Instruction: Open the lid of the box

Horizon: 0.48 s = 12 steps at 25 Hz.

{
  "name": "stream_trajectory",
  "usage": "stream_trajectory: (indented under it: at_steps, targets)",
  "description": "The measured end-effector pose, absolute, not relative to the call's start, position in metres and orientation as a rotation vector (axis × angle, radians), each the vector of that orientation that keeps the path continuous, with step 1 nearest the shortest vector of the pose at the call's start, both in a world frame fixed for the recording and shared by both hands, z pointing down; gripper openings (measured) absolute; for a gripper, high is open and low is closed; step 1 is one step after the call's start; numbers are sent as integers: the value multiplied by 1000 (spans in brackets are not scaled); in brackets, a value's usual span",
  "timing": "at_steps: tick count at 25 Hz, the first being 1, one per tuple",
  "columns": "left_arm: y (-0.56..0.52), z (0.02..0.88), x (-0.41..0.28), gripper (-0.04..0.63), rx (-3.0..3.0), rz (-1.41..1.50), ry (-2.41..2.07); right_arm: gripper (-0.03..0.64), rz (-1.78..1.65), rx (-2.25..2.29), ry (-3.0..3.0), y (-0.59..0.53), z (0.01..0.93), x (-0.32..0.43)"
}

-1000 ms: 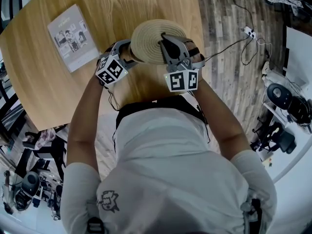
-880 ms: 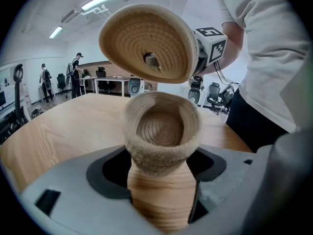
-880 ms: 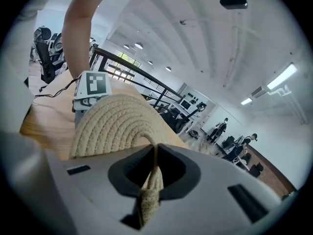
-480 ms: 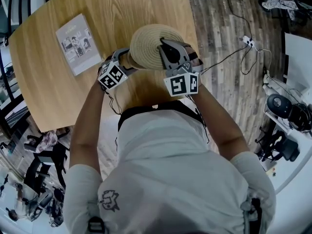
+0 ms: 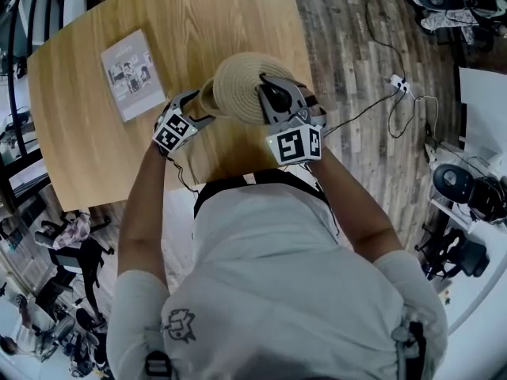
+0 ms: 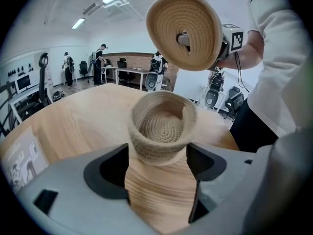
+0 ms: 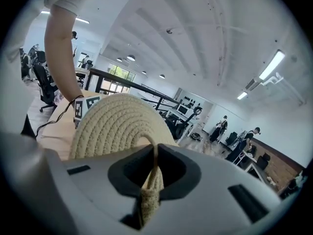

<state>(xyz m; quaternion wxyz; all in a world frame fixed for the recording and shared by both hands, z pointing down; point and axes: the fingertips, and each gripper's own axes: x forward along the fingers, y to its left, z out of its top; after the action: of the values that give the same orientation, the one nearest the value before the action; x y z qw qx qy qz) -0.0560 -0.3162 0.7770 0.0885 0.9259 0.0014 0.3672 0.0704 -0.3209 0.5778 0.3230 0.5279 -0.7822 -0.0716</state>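
Pale wood tabletop [image 5: 95,157] fills the head view, with plank flooring and a trailing cable [image 5: 372,105] off at two o'clock. A booklet [image 5: 133,74] lies flat at about ten o'clock from the woven rope box [image 6: 161,126], well apart from it. The box stands upright near the tabletop's near edge, open-topped. The left tool [image 6: 157,163] has its jaws set wide against both sides of the box's base. The right tool [image 7: 152,173] is pinched closed on the lid's rope loop [image 7: 149,195]. The round coiled lid [image 6: 185,31] hangs tilted in the air, clear of the box, at one o'clock above it in the left gripper view.
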Motion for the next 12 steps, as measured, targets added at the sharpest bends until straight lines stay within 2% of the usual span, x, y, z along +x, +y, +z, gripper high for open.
stream_trajectory:
  at_steps: [6,12]
  targets:
    - [-318,757,-65,359,2759,1091,-112,31,-214,1392,-2086,-303,562,67]
    - [-320,713,-66,359,2789,957,-280,31,-235,1419,-2133,-291,538,67]
